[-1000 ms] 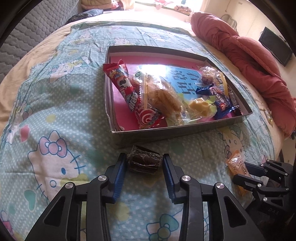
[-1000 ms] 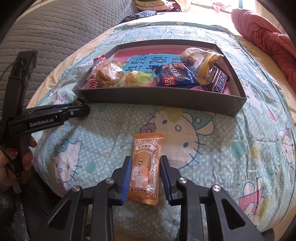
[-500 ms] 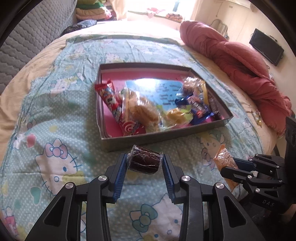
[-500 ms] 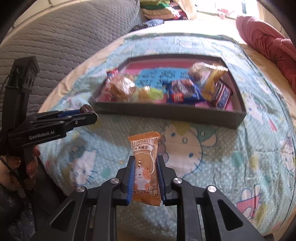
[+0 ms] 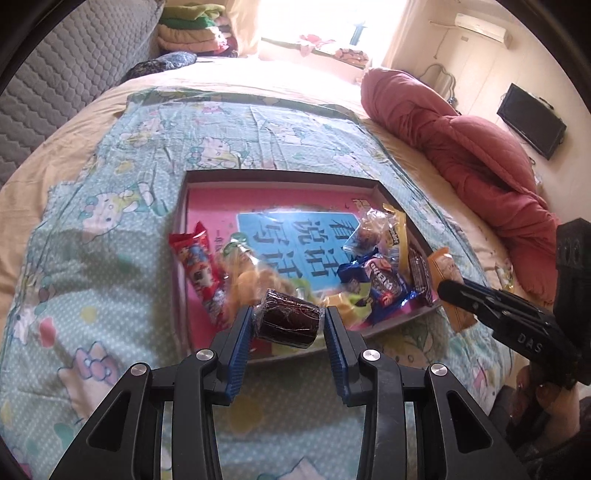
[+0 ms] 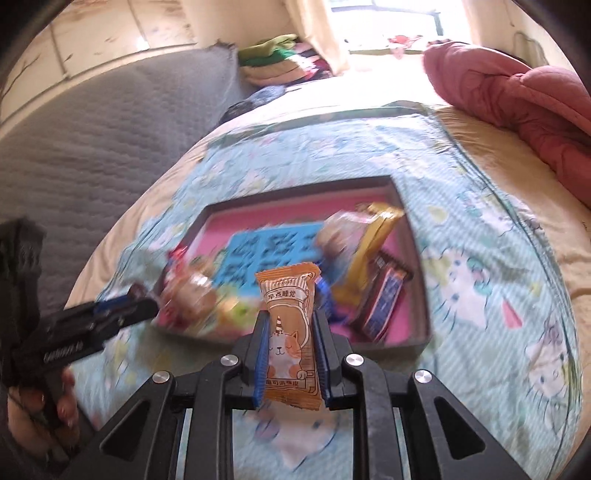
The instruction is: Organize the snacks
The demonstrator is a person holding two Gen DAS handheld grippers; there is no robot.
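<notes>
A: The snacks in the box [image 6: 406, 258] smear together in the right wrist view; the blue card's [image 6: 273, 254] print is unreadable.

B: The dark roll [image 5: 288, 323] hides the box's near wall, and the right gripper [image 5: 448, 288] covers most of the orange packet [image 5: 445, 267].

A: The hand [image 5: 546, 402] is cut off by the frame's edge.

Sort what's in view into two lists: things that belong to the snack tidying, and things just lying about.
Part of the job:
- dark wrapped cake held in the left gripper
- orange cat packet held in the right gripper
- tray with snacks already in it

Just lying about:
- red quilt
- folded clothes
- cartoon cat sheet
- wall screen
</notes>
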